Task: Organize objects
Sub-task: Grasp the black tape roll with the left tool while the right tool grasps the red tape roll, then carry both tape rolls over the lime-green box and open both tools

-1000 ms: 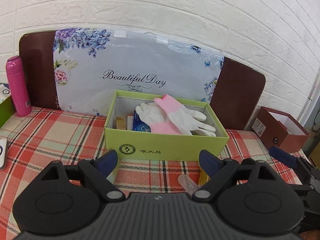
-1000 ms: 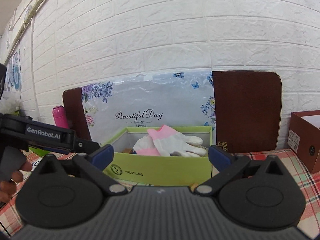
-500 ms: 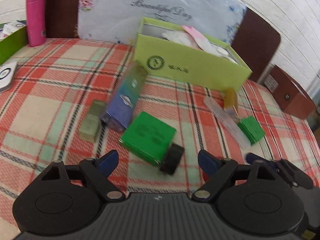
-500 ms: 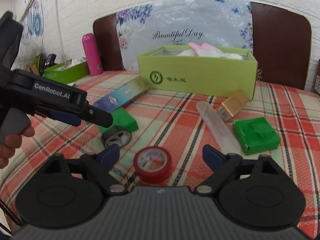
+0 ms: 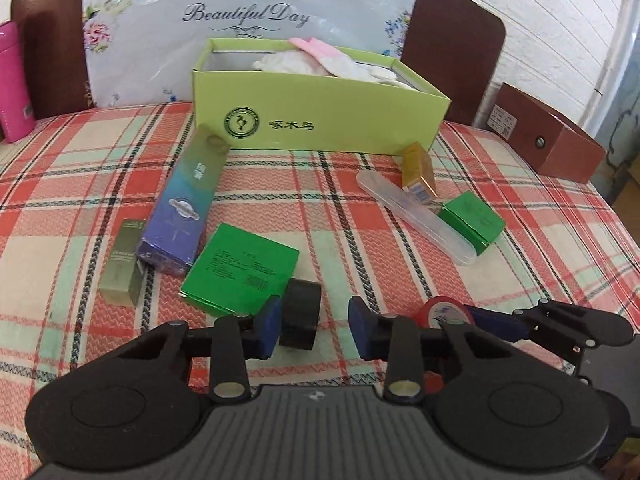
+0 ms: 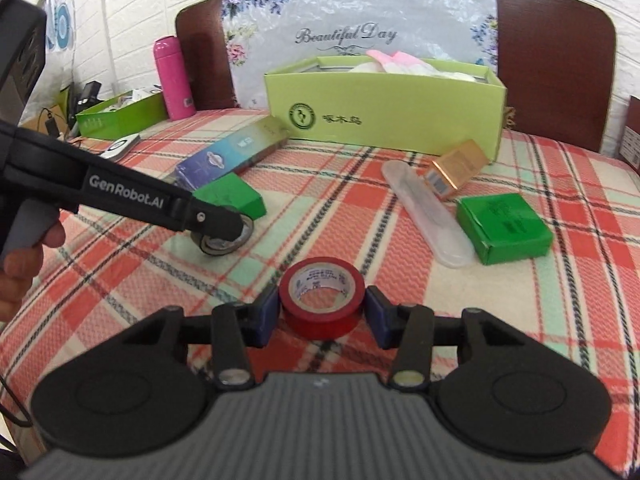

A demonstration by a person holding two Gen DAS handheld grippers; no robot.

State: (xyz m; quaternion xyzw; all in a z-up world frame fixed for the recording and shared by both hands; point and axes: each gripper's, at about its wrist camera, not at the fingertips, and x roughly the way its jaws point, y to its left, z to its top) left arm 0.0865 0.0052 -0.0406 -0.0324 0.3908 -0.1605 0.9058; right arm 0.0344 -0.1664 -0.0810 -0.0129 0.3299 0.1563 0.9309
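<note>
My right gripper (image 6: 322,314) is closing, and the red tape roll (image 6: 322,296) sits between its two blue pads; the pads look right against the roll's sides, though I cannot tell if they press yet. My left gripper (image 5: 314,326) is closing too. The black tape roll (image 5: 300,318) stands on its edge between its pads, touching the left pad, with a gap on the right side, so nothing is gripped there yet. Both rolls are near the front edge of the checked tablecloth (image 5: 60,184). Just behind the black roll lies a flat green box (image 5: 240,268), touching it. A long blue box (image 5: 184,200) and a thin olive box (image 5: 122,262) lie to the left. To the right lie a clear plastic case (image 6: 426,216), a small gold box (image 6: 456,170) and a small green box (image 6: 506,226). At the back edge stands the open lime box (image 6: 384,110) with gloves (image 5: 332,60) inside.
</note>
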